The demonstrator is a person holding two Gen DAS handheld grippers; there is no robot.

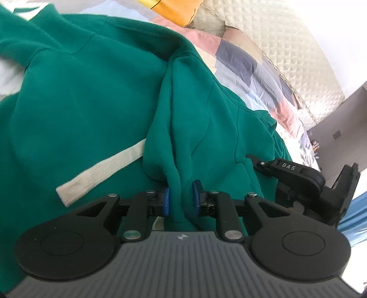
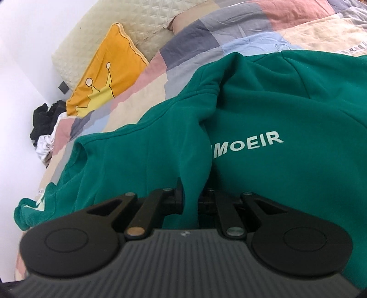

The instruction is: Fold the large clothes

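A large green sweatshirt lies spread over a bed, with a white band across it in the left wrist view. In the right wrist view the sweatshirt bears white lettering. My left gripper is shut on a raised fold of the green cloth, which is pinched between its blue pads. My right gripper is shut on another bunched fold of the same garment, and the cloth hides its fingertips. Both folds are pulled up toward the grippers.
The bed has a patchwork cover of pink, grey, blue and beige. A yellow cushion and a cream quilted headboard lie beyond. Dark and white clothes are heaped by the wall. The right gripper's black body shows beside the left one.
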